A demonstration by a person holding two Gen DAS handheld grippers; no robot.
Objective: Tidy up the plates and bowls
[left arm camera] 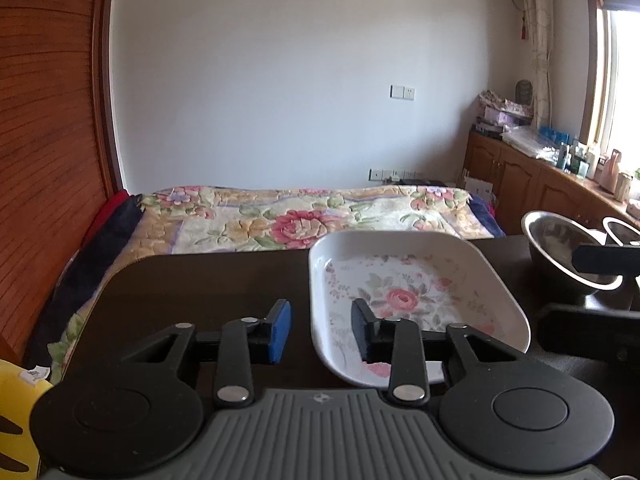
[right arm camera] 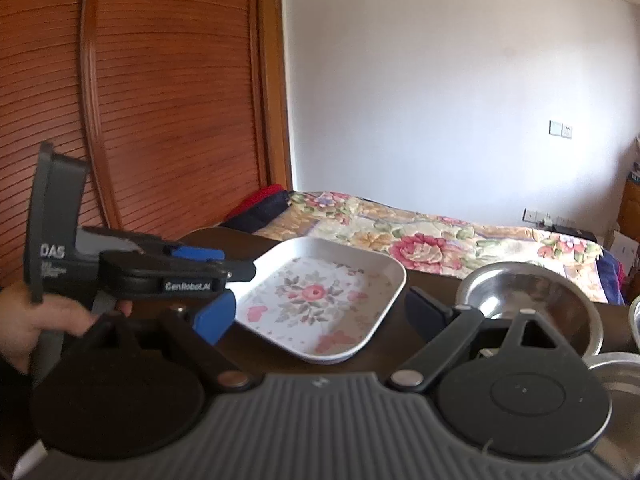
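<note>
The white rounded-rectangular ceramic plate with a pink rose pattern point(left arm camera: 416, 300) is lying flat on the dark brown table point(left arm camera: 208, 280), with a steel bowl point(left arm camera: 560, 252) standing to its right, apart from it.

The left gripper point(left arm camera: 322, 332) is hovering low at the plate's near-left edge. Its jaws are standing wide apart and holding nothing: the blue-padded left finger point(left arm camera: 280, 330) is sitting outside the rim over bare table, while the black right finger point(left arm camera: 364, 334) is sitting over the plate's interior. The rim is therefore passing between the two fingers, though whether either finger is touching it cannot be told.

In the left wrist view the plate is extending forward and to the right of this gripper, its long axis running away from the camera.

The right gripper point(right arm camera: 316, 318) is likewise spread wide and empty, and is facing the same plate point(right arm camera: 320, 300) from the near side, with the bowl point(right arm camera: 532, 304) off to its right. The left gripper point(right arm camera: 224, 272) is showing there at the plate's left edge.

Judgement: the left gripper is the nearer, already astride the rim, so the coming grasp is depending on closing across that edge; the right gripper appears better placed for the bowl.
</note>
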